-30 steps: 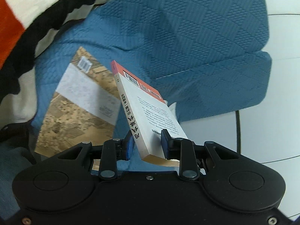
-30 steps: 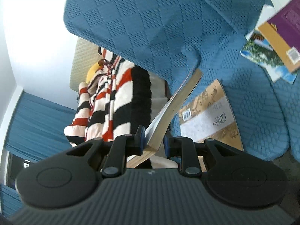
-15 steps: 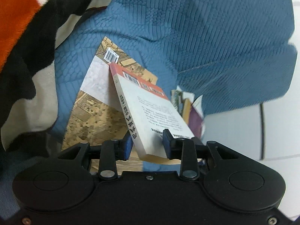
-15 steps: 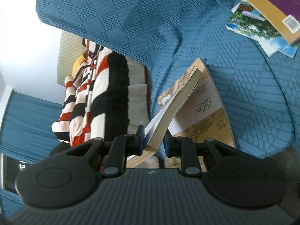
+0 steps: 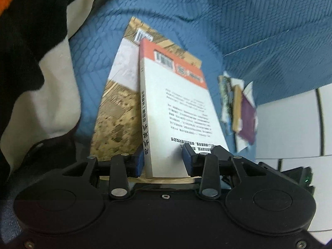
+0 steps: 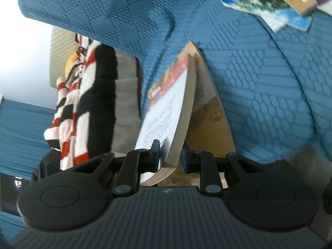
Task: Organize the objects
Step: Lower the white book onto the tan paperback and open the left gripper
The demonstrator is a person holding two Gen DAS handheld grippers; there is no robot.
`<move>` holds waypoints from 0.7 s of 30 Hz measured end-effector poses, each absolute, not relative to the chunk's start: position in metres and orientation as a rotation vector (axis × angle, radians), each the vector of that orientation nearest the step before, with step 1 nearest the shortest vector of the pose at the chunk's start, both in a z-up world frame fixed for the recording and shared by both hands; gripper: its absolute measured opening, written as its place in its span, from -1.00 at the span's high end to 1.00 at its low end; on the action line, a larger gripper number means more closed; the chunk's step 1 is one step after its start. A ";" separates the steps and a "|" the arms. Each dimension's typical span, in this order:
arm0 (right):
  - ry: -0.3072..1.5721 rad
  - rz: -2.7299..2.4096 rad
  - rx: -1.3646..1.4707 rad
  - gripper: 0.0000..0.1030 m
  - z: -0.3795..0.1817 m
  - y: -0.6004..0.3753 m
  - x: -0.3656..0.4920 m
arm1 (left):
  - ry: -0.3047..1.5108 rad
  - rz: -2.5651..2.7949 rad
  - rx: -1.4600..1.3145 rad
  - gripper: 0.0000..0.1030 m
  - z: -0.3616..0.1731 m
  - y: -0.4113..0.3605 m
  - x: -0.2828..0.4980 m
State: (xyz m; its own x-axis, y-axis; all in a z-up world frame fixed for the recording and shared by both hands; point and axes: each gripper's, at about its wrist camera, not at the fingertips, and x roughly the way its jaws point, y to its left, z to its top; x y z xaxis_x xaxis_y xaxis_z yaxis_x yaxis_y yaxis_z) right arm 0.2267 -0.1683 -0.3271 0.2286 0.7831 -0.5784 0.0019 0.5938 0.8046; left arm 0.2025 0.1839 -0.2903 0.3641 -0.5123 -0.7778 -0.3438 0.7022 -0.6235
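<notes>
Left wrist view looks down on a white book (image 5: 182,112) with a red top band, clamped near its lower edge by the left gripper (image 5: 162,161), one blue pad on the spine and the other on the back cover. The book stands tilted over a tan book (image 5: 116,116) that lies flat on the blue sofa (image 5: 249,31) seat; whether the two touch cannot be told. Left of the tan book, a strip of bare seat runs up to a striped blanket (image 5: 37,66) that crowds the sofa's left end. To the right, open seat separates the white book from a loose pile (image 5: 240,112) of books and papers near the seat's front edge, past which white floor (image 5: 294,124) shows.

Right wrist view shows what the first hides: the white book's (image 6: 176,112) page edge, gripped between the pads of the right gripper (image 6: 170,157), so both grippers are closed on the same book from opposite sides. It also shows the tan book's (image 6: 209,120) far side under the tilted one, the sofa's (image 6: 269,87) backrest rising behind, the blanket (image 6: 83,108) hanging over the arm, and the pile (image 6: 276,4) well apart toward the seat's far corner. Both grippers point along the seat toward the backrest, angled downward.
</notes>
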 end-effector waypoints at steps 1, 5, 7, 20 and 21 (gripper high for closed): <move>1.246 0.618 0.781 0.53 -0.330 -0.168 0.226 | 1.245 -0.122 -0.834 0.29 -0.293 0.183 0.202; 1.283 0.607 0.762 0.52 -0.339 -0.167 0.225 | 1.289 -0.093 -0.809 0.33 -0.304 0.183 0.200; 1.298 0.600 0.754 0.50 -0.345 -0.167 0.223 | 1.305 -0.078 -0.796 0.33 -0.307 0.183 0.199; 1.340 0.522 0.636 0.42 -0.342 -0.170 0.208 | 1.297 -0.040 -0.658 0.18 -0.287 0.168 0.193; 1.330 0.525 0.614 0.42 -0.338 -0.171 0.206 | 1.288 -0.044 -0.652 0.17 -0.283 0.165 0.193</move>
State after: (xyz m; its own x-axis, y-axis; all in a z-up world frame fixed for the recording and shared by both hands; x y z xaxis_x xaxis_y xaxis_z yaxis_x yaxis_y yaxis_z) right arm 0.2059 -0.1705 -0.3378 0.1680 0.6694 -0.7236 -0.0050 0.7346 0.6784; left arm 0.1925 0.1655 -0.2825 0.3046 -0.3823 -0.8724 -0.3214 0.8209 -0.4720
